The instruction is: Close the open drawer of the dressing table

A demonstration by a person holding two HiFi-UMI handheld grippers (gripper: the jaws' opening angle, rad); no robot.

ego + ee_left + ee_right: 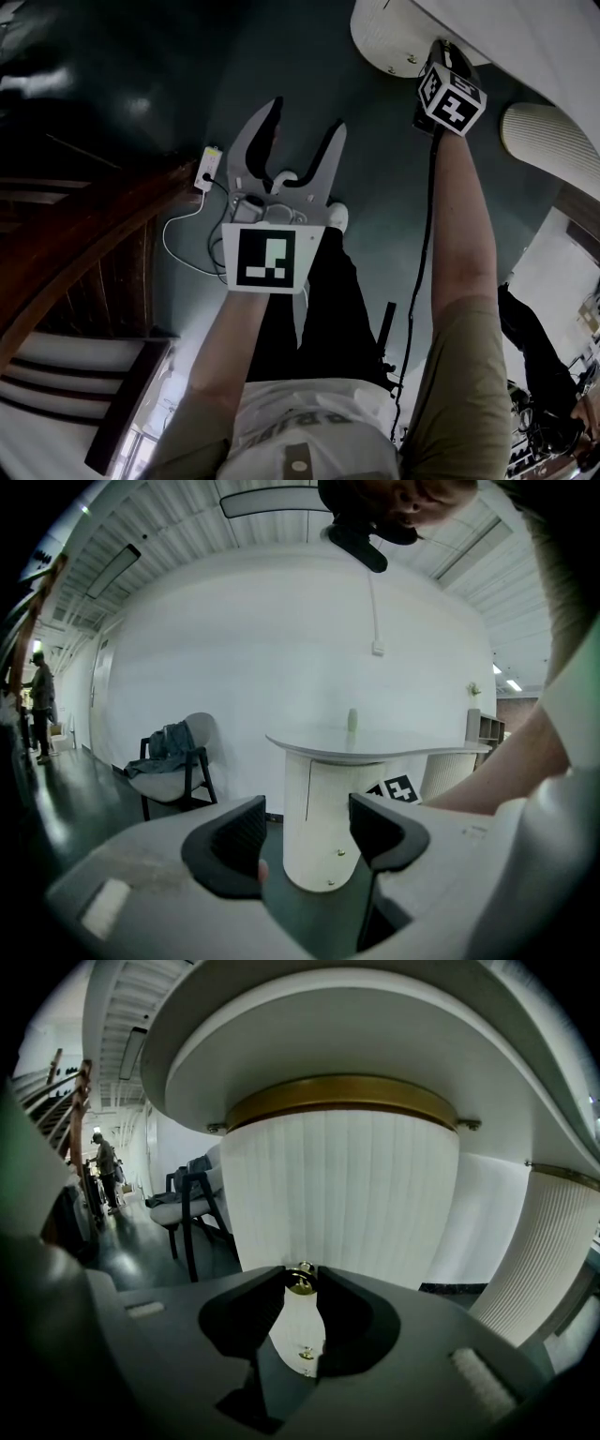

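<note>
The right gripper has its jaws narrowed onto the brass knob of the fluted drawer; advised: push straight in along the knob's axis without twisting or slipping off, the left gripper, open and empty, being well back from the knob.

A chair stands left of the dressing table (a small upright object on its top), before the wall.
</note>
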